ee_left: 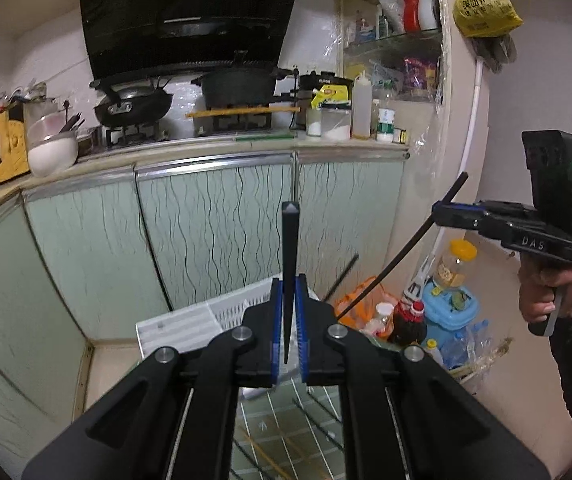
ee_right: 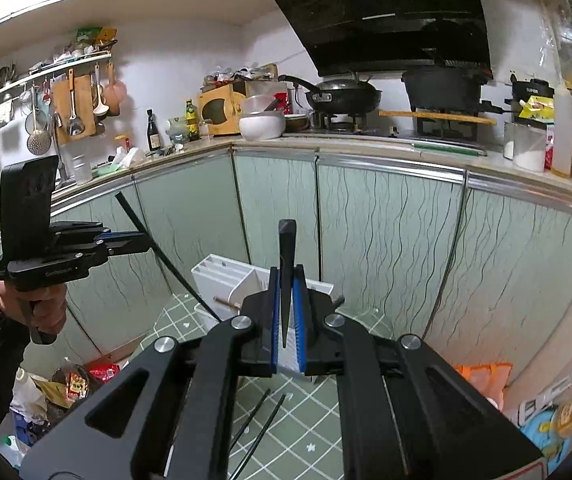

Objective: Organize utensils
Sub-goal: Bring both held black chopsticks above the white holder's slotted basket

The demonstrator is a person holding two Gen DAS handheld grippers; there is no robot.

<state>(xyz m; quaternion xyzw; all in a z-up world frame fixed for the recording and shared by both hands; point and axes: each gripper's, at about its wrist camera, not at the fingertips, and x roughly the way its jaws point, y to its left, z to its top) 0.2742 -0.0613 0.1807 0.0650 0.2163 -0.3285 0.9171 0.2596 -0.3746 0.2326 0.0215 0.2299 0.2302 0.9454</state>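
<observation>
In the left wrist view my left gripper [ee_left: 290, 286] is shut on a black chopstick [ee_left: 290, 240] that stands upright between the blue pads. To the right a hand holds my right gripper [ee_left: 442, 216], shut on a second black chopstick [ee_left: 398, 258] that slants down to the left. The right wrist view shows the right gripper [ee_right: 286, 278] clamped on its chopstick [ee_right: 287, 248], and the left gripper [ee_right: 145, 242] at the left with its slanted chopstick [ee_right: 165, 258]. A white slotted utensil holder [ee_right: 225, 276] stands on the floor below both. Loose black chopsticks [ee_right: 261, 428] lie on the tiles.
Pale green cabinet doors [ee_left: 213, 216] curve round behind the holder. The counter above carries a wok [ee_left: 133, 106], a pot [ee_left: 237, 86], jars and bottles. Bags, bottles and a blue toy [ee_left: 450, 308] crowd the floor at the right.
</observation>
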